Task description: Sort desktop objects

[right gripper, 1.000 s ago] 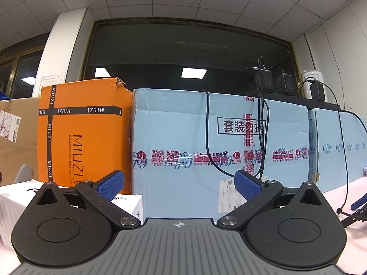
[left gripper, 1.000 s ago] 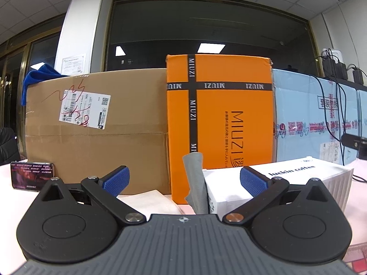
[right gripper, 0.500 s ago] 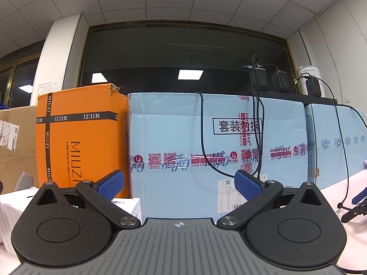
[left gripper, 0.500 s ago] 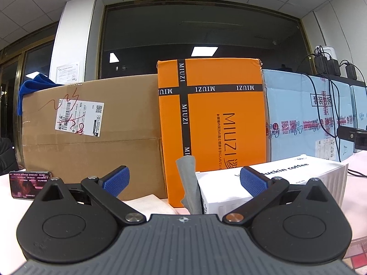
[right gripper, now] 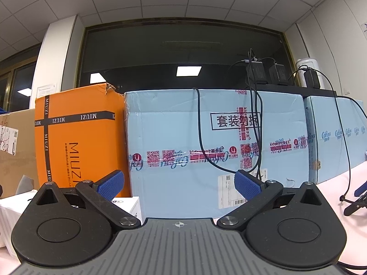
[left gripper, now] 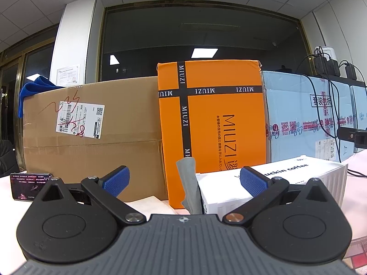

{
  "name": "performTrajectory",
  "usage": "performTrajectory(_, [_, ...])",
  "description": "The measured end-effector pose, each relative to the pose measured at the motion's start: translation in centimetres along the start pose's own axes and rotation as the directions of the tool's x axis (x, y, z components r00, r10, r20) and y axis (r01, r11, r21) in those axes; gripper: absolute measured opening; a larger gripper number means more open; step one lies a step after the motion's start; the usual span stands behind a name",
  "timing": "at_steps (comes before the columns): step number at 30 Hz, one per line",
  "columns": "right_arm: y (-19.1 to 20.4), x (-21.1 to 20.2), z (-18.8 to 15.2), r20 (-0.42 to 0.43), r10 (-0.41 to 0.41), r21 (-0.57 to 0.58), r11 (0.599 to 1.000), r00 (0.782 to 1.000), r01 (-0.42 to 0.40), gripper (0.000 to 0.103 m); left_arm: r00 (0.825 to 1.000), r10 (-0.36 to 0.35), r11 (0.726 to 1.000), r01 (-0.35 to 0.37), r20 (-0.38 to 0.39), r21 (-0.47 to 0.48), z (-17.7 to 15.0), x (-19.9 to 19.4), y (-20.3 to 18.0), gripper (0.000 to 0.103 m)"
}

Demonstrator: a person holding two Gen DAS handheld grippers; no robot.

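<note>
While both tools gape with nothing between their blue pads, the left tool (left gripper: 184,180) faces a grey cloth strip (left gripper: 188,184) and white coffee carton (left gripper: 270,183) just ahead; beyond stands an orange box (left gripper: 213,126). Past the right tool (right gripper: 179,184) rises a pale-blue carton (right gripper: 215,151).

low desk-level views, shared orange box (left gripper: 213,133)
</note>
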State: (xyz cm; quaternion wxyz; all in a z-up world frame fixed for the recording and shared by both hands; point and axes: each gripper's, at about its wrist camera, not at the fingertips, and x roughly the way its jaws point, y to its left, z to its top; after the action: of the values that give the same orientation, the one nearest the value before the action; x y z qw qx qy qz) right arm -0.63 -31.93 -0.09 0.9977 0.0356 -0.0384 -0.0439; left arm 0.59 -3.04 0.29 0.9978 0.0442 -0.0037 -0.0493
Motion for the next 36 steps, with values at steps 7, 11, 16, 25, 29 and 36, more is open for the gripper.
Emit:
performTrajectory(7, [-0.09, 0.02, -0.02, -0.003, 0.000, 0.003, 1.000, 1.000, 0.000, 0.103, 1.000, -0.001, 1.000, 0.001, -0.001, -0.001, -0.01, 0.01, 0.08, 0.103])
performTrajectory(11, [-0.07, -0.02, 0.03, -0.004, 0.000, 0.006, 1.000, 1.000, 0.000, 0.103, 1.000, -0.001, 1.000, 0.001, 0.000, -0.001, -0.01, -0.03, 0.10, 0.103])
performTrajectory(16, [-0.08, -0.05, 0.06, -0.004, 0.000, 0.007, 1.000, 1.000, 0.000, 0.103, 1.000, -0.002, 1.000, 0.002, 0.000, -0.001, -0.10, 0.02, 0.14, 0.103])
performTrajectory(25, [-0.16, -0.10, 0.15, -0.005, -0.001, 0.009, 1.000, 1.000, 0.001, 0.103, 1.000, -0.001, 1.000, 0.001, 0.001, 0.000, -0.14, 0.02, 0.10, 0.103])
performTrajectory(29, [-0.19, -0.09, 0.18, -0.006, -0.001, 0.010, 1.000, 1.000, 0.001, 0.103, 1.000, -0.001, 1.000, 0.001, 0.002, 0.001, -0.15, -0.01, 0.07, 0.103])
performTrajectory(36, [-0.26, -0.03, 0.21, -0.006, -0.001, 0.011, 1.000, 1.000, 0.001, 0.103, 1.000, -0.001, 1.000, 0.001, 0.003, 0.003, -0.07, -0.04, 0.06, 0.103])
